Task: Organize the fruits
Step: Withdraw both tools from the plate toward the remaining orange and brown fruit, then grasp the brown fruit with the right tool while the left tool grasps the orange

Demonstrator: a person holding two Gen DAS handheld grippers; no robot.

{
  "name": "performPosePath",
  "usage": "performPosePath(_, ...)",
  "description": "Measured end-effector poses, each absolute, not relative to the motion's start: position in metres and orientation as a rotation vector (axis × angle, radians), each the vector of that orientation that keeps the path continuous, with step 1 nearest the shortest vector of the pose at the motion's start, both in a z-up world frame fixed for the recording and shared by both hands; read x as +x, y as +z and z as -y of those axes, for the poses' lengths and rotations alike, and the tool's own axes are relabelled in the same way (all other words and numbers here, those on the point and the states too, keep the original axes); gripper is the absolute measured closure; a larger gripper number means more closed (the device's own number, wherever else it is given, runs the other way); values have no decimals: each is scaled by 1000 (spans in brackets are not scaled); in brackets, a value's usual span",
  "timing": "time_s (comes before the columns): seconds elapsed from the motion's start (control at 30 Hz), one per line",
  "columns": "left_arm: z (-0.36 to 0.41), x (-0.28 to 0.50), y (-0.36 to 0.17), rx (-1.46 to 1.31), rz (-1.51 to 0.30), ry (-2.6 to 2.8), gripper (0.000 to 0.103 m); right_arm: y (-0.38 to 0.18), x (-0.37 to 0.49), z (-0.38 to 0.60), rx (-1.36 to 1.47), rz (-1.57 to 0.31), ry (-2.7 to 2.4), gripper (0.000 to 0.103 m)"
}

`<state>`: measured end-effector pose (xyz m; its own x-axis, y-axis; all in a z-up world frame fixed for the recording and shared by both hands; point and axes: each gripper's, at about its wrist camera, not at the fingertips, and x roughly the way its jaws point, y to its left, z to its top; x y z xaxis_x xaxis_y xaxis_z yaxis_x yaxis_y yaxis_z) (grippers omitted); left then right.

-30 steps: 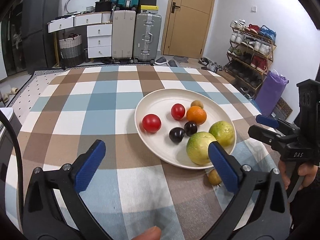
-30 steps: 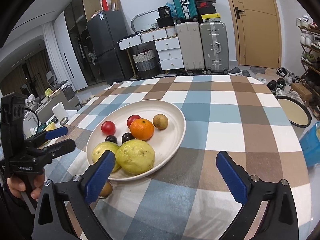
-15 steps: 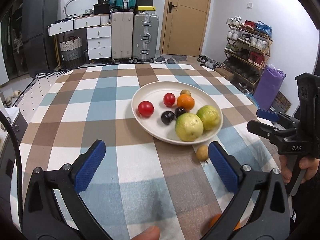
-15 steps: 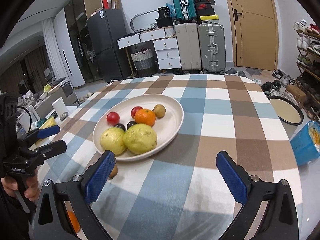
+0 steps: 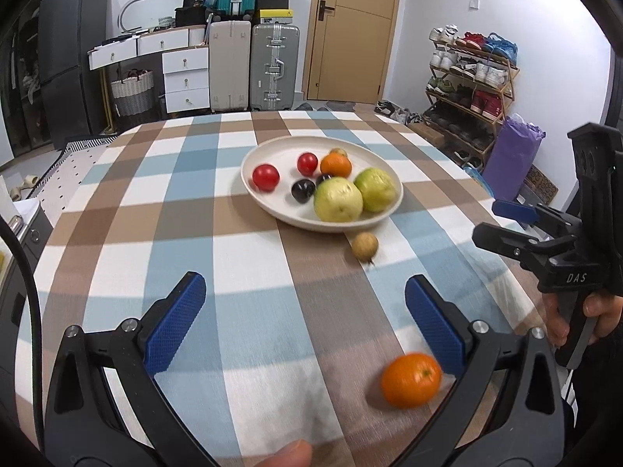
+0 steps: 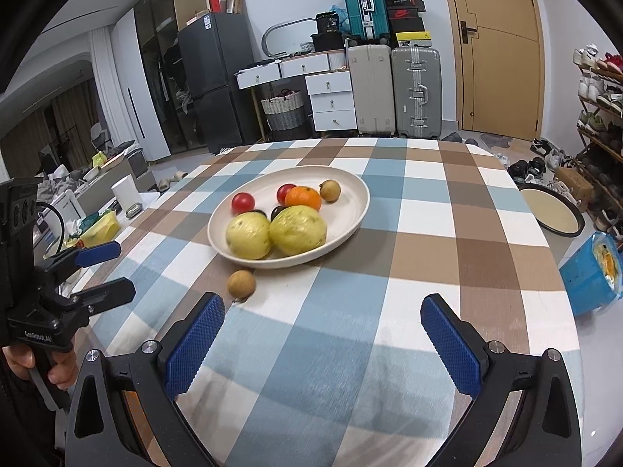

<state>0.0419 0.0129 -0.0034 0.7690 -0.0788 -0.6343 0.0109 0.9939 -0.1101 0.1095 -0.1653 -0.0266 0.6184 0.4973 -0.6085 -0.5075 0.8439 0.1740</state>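
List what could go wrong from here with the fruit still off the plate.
1. The loose orange sits near the table's front edge; a nudge from the open left gripper could roll it off.
2. The small brown fruit lies right by the plate rim, leaving little room for fingers.
3. The two guavas crowd the near side, so added fruit may roll out.

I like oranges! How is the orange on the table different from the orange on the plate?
The table orange lies alone on the cloth near the left gripper; the plate orange sits on the plate, crowded among other fruit. The table orange looks blurred, the plate orange sharper. Both are round and bright orange.
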Motion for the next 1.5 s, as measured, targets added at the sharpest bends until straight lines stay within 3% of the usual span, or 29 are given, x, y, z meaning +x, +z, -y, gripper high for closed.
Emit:
performPosePath(0.67, 31, 31, -38, -25, -824, -199, 1, -38, 80, 159, -53, -732, 602, 0)
performPosePath(0.77, 35, 31, -42, -10, -842, -235, 7, -40, 80, 156, -62, -741, 608, 0)
performPosePath(0.9, 41, 31, -46, 23, -871, -273, 27, -42, 81, 153, -70, -748, 612, 0)
performPosePath(0.97, 44, 31, -48, 38, -882, -284, 31, -43, 81, 153, -71, -753, 613, 0)
performPosePath(1.17, 47, 28, -47, 26, -871, -353, 64, -45, 82, 150, -77, -760, 617, 0)
performPosePath(1.5, 38, 29, -40, 2, -837, -311, 66, -47, 82, 149, -81, -767, 619, 0)
